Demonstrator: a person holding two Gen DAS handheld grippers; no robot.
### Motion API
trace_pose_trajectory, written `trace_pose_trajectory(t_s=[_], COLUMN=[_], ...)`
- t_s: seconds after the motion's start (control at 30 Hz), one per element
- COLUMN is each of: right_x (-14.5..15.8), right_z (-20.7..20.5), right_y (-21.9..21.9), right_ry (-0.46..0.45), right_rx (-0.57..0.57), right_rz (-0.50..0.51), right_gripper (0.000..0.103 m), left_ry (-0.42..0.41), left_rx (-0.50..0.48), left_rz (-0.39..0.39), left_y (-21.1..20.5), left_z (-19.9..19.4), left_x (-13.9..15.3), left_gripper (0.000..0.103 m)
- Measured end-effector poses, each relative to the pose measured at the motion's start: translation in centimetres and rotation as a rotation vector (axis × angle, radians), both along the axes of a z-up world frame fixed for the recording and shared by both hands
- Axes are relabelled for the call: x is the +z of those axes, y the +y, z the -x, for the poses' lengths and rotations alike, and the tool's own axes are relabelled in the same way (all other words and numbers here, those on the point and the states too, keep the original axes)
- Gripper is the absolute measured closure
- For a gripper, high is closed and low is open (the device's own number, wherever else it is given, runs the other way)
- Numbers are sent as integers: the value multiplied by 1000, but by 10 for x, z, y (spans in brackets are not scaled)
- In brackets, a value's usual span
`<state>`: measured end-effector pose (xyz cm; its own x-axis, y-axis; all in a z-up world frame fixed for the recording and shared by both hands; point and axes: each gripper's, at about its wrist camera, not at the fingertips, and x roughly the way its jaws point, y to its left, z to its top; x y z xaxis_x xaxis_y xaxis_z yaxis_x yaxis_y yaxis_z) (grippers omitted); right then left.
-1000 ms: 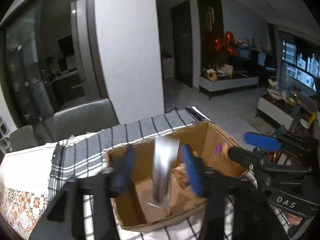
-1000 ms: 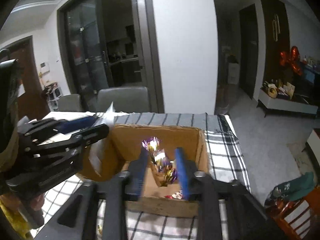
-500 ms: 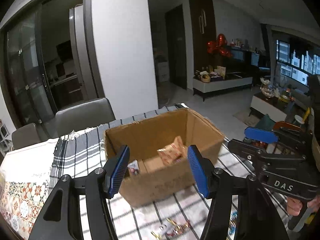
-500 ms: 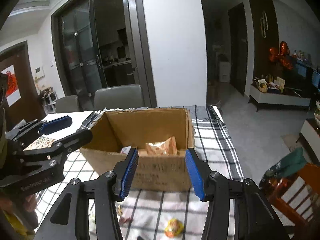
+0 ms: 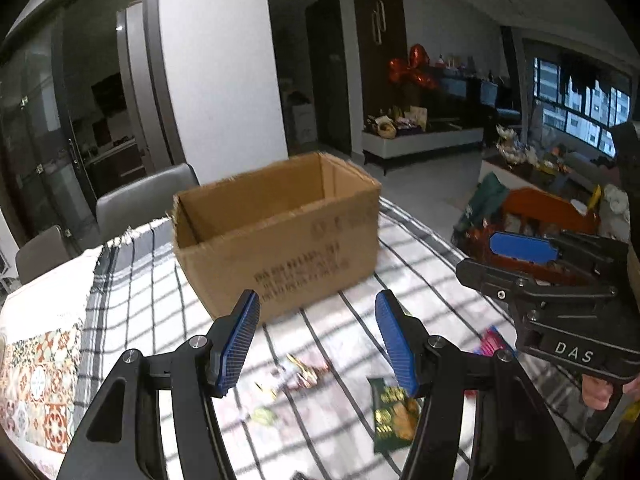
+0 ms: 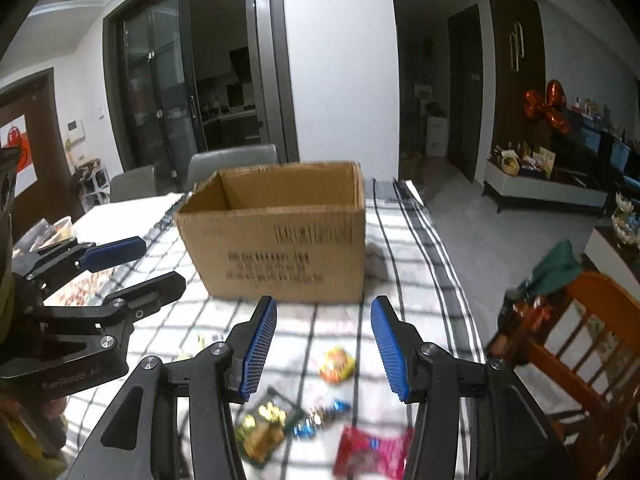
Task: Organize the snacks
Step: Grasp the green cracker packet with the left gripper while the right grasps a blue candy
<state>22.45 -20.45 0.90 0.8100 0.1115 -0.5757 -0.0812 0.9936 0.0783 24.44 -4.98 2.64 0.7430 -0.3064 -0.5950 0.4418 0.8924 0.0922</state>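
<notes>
An open cardboard box (image 5: 280,240) (image 6: 276,236) stands on a checked tablecloth (image 5: 352,332) (image 6: 416,264); its inside is hidden from here. In front of it lie loose snacks: a green packet (image 5: 394,414) (image 6: 264,426), small wrapped candies (image 5: 296,376) (image 6: 320,414), an orange-yellow packet (image 6: 337,365) and a red-pink packet (image 6: 370,454). My left gripper (image 5: 318,340) hovers open over the candies with nothing between its blue pads. My right gripper (image 6: 323,350) is open too, empty, above the orange-yellow packet. Each gripper shows at the edge of the other's view.
Grey chairs (image 6: 234,164) stand behind the table. A patterned mat (image 5: 36,376) lies at the left end. To the right are the table's edge, an orange wooden chair (image 6: 592,336) with a green cloth, and open floor beyond.
Both grippers pulled back from over the box toward the table's near side and dropped lower. The silver packet and the shiny candies they held above the box are gone from between their pads.
</notes>
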Motion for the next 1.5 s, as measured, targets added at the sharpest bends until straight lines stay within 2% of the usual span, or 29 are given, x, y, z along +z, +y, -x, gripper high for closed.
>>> trace_pose_trajectory(t_s=[0.33, 0.5, 0.7, 1.0, 1.27, 1.5], right_x=[-46, -67, -89, -104, -106, -106], right_z=[31, 41, 42, 35, 33, 32], right_y=[-20, -22, -20, -17, -16, -15], right_ry=[102, 147, 204, 243, 245, 246], right_rx=[-33, -22, -1, 10, 7, -2], right_rz=[-5, 3, -9, -34, -34, -38], right_gripper=[53, 53, 53, 53, 53, 53], left_ry=[171, 274, 340, 375, 384, 387], left_rx=[-21, -40, -39, -29, -28, -25], left_rz=[4, -8, -30, -54, -74, -59], left_y=[-21, -33, -42, -48, -55, -53], left_z=[24, 21, 16, 5, -1, -2], left_x=[-56, -88, -114, -133, -142, -143], left_gripper=[44, 44, 44, 45, 51, 59])
